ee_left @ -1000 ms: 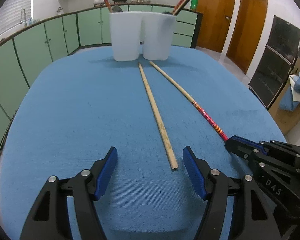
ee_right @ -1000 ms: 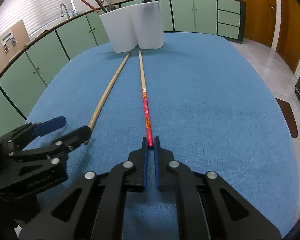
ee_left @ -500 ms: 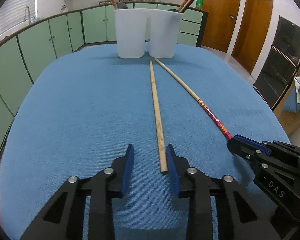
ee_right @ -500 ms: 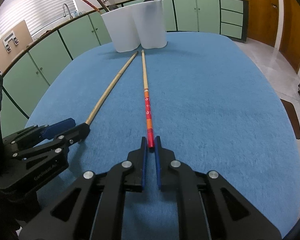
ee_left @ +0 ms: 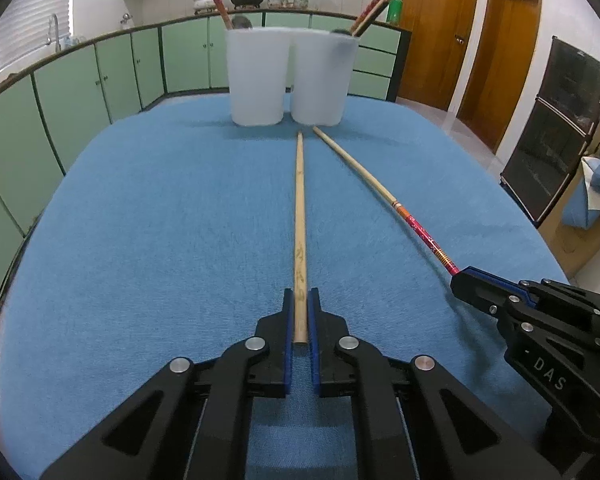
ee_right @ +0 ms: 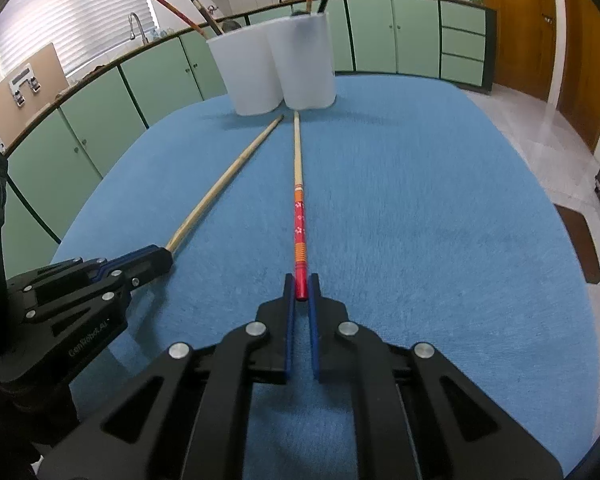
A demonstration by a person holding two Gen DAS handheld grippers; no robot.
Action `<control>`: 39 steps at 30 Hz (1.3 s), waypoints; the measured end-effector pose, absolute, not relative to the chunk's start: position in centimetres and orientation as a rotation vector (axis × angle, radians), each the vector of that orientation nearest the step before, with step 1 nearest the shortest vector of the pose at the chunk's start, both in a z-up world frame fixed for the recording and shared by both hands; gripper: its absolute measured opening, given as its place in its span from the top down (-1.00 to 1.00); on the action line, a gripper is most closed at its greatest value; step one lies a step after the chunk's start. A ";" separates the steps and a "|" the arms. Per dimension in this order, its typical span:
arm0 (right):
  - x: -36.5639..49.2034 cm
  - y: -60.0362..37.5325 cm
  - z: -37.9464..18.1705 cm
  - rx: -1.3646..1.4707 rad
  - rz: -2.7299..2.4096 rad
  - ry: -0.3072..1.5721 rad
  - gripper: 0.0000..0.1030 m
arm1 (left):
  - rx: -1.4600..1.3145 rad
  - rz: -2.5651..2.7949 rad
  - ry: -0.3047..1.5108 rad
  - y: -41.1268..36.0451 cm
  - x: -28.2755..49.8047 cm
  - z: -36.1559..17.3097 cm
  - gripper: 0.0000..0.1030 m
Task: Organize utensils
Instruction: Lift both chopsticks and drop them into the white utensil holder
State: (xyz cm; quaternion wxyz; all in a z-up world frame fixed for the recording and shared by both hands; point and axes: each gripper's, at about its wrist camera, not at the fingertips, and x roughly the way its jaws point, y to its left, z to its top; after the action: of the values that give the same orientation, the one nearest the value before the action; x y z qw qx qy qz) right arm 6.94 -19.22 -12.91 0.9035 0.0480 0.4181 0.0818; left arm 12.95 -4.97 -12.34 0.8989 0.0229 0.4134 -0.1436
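I have my left tongs (ee_left: 299, 312), jaws just closed, clamped on the plain chopstick (ee_left: 299, 216) and right tongs (ee_right: 301, 286) on the red-ended chopstick (ee_right: 299, 216), both flat on the bench (ee_left: 140, 220), ends pinched for lifting toward the white holder (ee_left: 292, 76).

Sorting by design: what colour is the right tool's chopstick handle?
Red with orange bands and pale flowers; right wrist view.

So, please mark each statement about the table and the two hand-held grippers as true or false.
1. The left hand-held gripper is shut on the plain wooden chopstick. True.
2. The right hand-held gripper is open and holds nothing. False: it grips the red-patterned chopstick.
3. Both chopsticks point towards the white plastic double-cup holder. True.
4. The holder is empty. False: chopsticks stand in it.
5. The cloth is green. False: blue.
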 end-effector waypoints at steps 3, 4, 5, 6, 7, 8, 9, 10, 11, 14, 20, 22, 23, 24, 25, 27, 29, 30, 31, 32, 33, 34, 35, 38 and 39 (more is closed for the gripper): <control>6.5 -19.0 -11.8 0.071 0.167 0.832 0.90 | 0.050 -0.297 0.826 -4.6 12.5 -11.2 0.87; 6.4 -19.0 -11.3 0.069 0.170 0.821 0.90 | 0.049 -0.296 0.808 -4.3 12.3 -10.5 0.87; 6.3 -19.0 -10.7 0.069 0.173 0.810 0.90 | 0.049 -0.294 0.797 -4.2 12.1 -10.0 0.87; 6.2 -19.0 -10.2 0.066 0.174 0.799 0.90 | 0.047 -0.292 0.781 -4.0 11.9 -9.3 0.87; 6.2 -19.1 -9.8 0.062 0.174 0.790 0.90 | 0.045 -0.291 0.770 -3.8 11.8 -8.8 0.87; 6.2 -19.2 -9.3 0.058 0.174 0.779 0.90 | 0.042 -0.290 0.756 -3.6 11.7 -8.2 0.87; 6.1 -19.3 -8.9 0.053 0.174 0.769 0.90 | 0.039 -0.290 0.742 -3.4 11.6 -7.7 0.87; 6.1 -19.4 -8.3 0.052 0.175 0.756 0.90 | 0.037 -0.288 0.725 -3.2 11.5 -7.0 0.87; 6.1 -19.5 -7.9 0.054 0.177 0.746 0.90 | 0.035 -0.287 0.711 -3.1 11.5 -6.3 0.87; 5.9 -19.7 -6.6 0.054 0.181 0.718 0.90 | 0.031 -0.286 0.663 -2.7 11.3 -4.6 0.87; 6.0 -20.1 -4.1 0.048 0.192 0.661 0.90 | 0.014 -0.291 0.587 -2.5 11.1 -1.4 0.87; 6.1 -20.2 -3.0 0.050 0.198 0.640 0.90 | 0.015 -0.295 0.563 -2.6 11.1 -0.5 0.87; 6.2 -20.3 -2.5 0.051 0.202 0.633 0.90 | 0.015 -0.297 0.551 -2.6 11.1 0.0 0.87; 6.2 -20.4 -2.1 0.054 0.205 0.627 0.90 | 0.015 -0.299 0.544 -2.6 11.1 0.3 0.87; 6.4 -20.5 -1.5 0.060 0.212 0.618 0.90 | 0.014 -0.304 0.534 -2.6 11.2 0.7 0.87; 6.8 -20.7 -0.5 0.070 0.229 0.602 0.90 | 0.018 -0.311 0.516 -2.8 11.5 1.6 0.87; 7.2 -20.6 0.6 0.072 0.241 0.586 0.90 | 0.021 -0.323 0.503 -2.9 11.8 2.3 0.87; 7.3 -20.6 1.2 0.072 0.248 0.578 0.90 | 0.021 -0.330 0.499 -2.9 12.0 2.6 0.87; 7.6 -20.6 1.8 0.076 0.260 0.570 0.90 | 0.021 -0.339 0.495 -3.0 12.3 2.9 0.87; 7.9 -20.7 2.5 0.082 0.273 0.566 0.90 | 0.021 -0.347 0.492 -3.1 12.6 3.2 0.87; 8.1 -20.7 3.0 0.087 0.282 0.562 0.90 | 0.021 -0.352 0.490 -3.1 12.7 3.3 0.87; 8.6 -20.7 3.7 0.095 0.298 0.558 0.90 | 0.021 -0.363 0.487 -3.2 13.0 3.7 0.87; 8.8 -20.8 4.2 0.100 0.308 0.554 0.90 | 0.019 -0.372 0.485 -3.3 13.3 3.9 0.87; 9.8 -20.6 5.8 0.098 0.328 0.544 0.90 | 0.029 -0.389 0.478 -3.8 14.1 4.5 0.87; 10.2 -20.6 6.4 0.092 0.333 0.539 0.90 | 0.032 -0.394 0.475 -4.0 14.4 4.7 0.87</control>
State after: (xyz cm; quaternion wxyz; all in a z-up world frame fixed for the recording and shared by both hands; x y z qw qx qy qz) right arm 10.23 -20.61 6.35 0.9493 0.0450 0.2649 0.1634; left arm 14.43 -3.97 4.72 0.9526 0.0159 0.2339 -0.1937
